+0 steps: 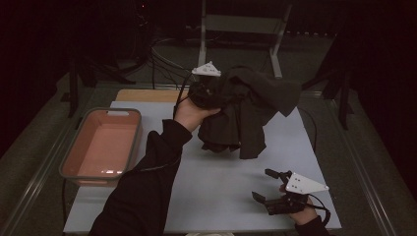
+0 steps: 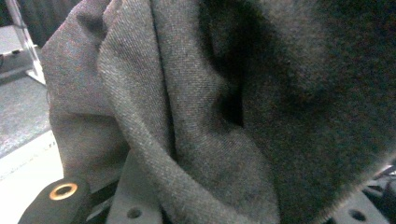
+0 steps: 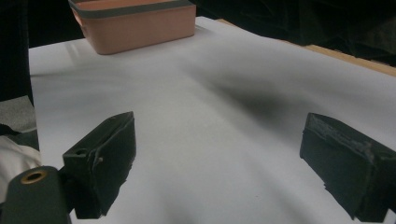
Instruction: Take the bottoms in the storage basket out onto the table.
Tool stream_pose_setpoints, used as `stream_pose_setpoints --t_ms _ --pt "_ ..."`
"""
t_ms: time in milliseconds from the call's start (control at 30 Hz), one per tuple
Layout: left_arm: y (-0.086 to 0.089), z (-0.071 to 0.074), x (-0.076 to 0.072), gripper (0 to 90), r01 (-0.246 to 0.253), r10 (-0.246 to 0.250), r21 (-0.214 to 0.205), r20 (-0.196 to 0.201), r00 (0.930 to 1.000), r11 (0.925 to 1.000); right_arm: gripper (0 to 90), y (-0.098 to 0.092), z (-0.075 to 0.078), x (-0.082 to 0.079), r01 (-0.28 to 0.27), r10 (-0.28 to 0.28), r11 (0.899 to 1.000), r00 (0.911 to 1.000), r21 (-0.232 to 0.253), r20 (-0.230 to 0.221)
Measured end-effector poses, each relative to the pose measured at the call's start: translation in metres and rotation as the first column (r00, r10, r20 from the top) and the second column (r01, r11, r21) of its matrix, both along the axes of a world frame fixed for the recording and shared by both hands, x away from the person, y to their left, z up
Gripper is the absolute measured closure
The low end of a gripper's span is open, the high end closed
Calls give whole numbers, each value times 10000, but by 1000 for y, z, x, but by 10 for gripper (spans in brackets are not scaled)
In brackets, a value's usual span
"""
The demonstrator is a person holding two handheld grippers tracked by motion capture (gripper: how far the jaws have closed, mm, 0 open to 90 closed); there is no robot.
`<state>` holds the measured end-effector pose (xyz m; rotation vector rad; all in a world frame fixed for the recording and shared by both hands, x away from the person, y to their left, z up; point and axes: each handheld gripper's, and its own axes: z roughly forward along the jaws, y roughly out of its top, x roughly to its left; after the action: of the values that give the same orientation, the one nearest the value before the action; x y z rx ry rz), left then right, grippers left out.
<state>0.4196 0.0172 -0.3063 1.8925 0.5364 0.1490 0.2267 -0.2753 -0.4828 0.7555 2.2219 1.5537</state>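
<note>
**A:** ok so from where I'm standing, the left gripper [image 1: 212,94] is clamped tight on a dark grey garment [image 1: 248,110], pinching a bunched-up bit of it. The cloth is lifted off the table and hangs down in folds over the far middle of the white sheet [image 1: 221,196], its lowest edge close to the sheet; I can't tell if it touches.

**B:** yeah, in the left gripper view the woven fabric [image 2: 210,116] is draped right over the jaws, so you can't see them at all. What about the other one?

**A:** the right gripper [image 1: 268,186] sits low near the front right corner of the sheet, jaws spread wide with nothing in between, well apart from the garment. The right gripper view shows bare white sheet [image 3: 201,116] between them.

**B:** and the pink basin [image 1: 101,145]?

**A:** on the left side of the table, grey rim, nothing in it. It's across the sheet from the right gripper in that view too [image 3: 135,23].
</note>
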Motion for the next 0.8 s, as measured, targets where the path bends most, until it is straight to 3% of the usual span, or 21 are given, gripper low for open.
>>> stream_pose_setpoints --t_ms 333,800 --pt "-5 -14 5 631 -371 371 11 -44 9993 9993 105 0 0 0 -37 37 10000 10000 26 -6" --pt "-20 -47 12 630 -637 646 233 -427 9970 9977 105 1 0 0 -65 65 10000 10000 29 17"
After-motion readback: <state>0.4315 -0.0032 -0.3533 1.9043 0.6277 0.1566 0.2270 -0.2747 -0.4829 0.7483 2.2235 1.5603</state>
